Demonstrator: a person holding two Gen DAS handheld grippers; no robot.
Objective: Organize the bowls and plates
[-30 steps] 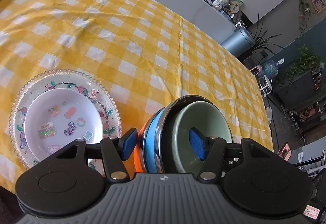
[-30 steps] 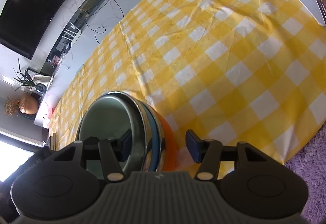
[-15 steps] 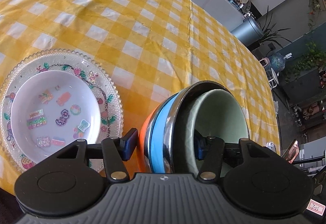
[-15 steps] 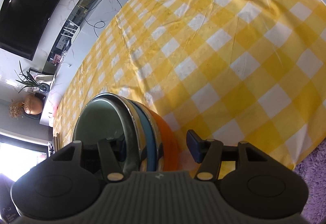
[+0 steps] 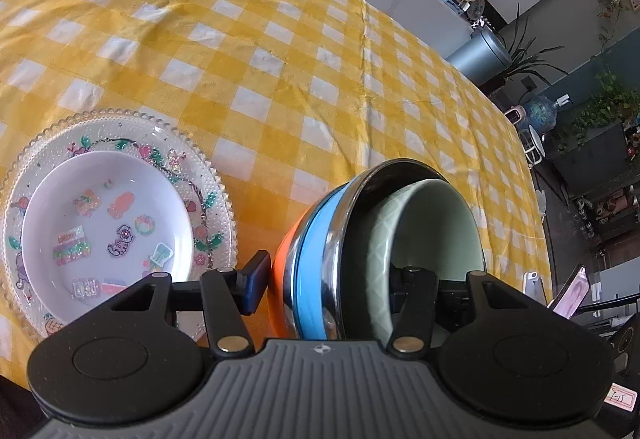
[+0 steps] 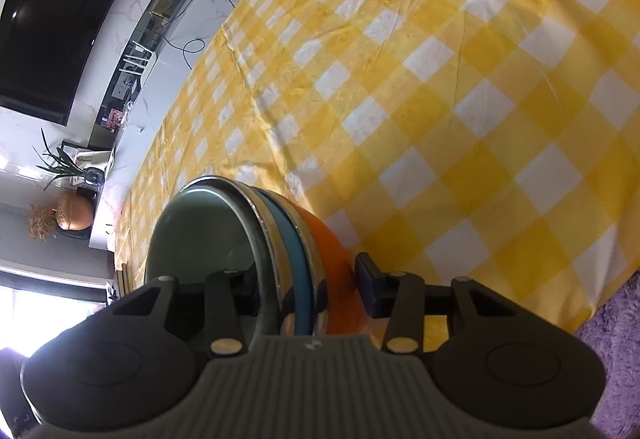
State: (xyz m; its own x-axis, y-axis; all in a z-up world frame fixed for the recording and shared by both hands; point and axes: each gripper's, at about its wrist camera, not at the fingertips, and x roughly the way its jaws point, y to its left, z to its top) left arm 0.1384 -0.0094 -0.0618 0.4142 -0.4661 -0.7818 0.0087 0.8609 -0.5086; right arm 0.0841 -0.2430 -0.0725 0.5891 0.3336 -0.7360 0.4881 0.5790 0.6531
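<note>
While both tools straddle the same nested bowl stack (image 5: 380, 259), the relation that matters is how that stack lies to the plate stack (image 5: 116, 223) on the yellow checked tabletop (image 5: 280, 51). Bowl stack: an orange bowl (image 5: 282, 279) outermost, then a blue bowl (image 5: 310, 271), a steel bowl (image 5: 344, 251) and a pale green bowl (image 5: 424, 231) innermost, all seen rim-on and tilted between the fingers.

Left tool (image 5: 324, 283): its fingers stand apart on either side of the stack's wall, one blue pad (image 5: 256, 281) just outside the orange bowl, the other finger reaching inside the green bowl. I cannot tell whether the pads actually press the wall or only bracket it.

Right tool (image 6: 308, 291): the same arrangement from the opposite side, one pad (image 6: 370, 289) just outside the orange wall and the other finger inside the green bowl; here too contact is not clear.

From the bowl stack, the plate stack lies just beside it on the left tool's outer side, a small white stickered plate (image 5: 104, 235) resting inside a clear beaded glass plate (image 5: 208, 175). Bare cloth stretches beyond the bowl stack on the far side and to the right tool's side.

My judgement: the bowls are being handled as one unit by both tools, and any setting-down must keep the orange wall off the glass rim close by.
</note>
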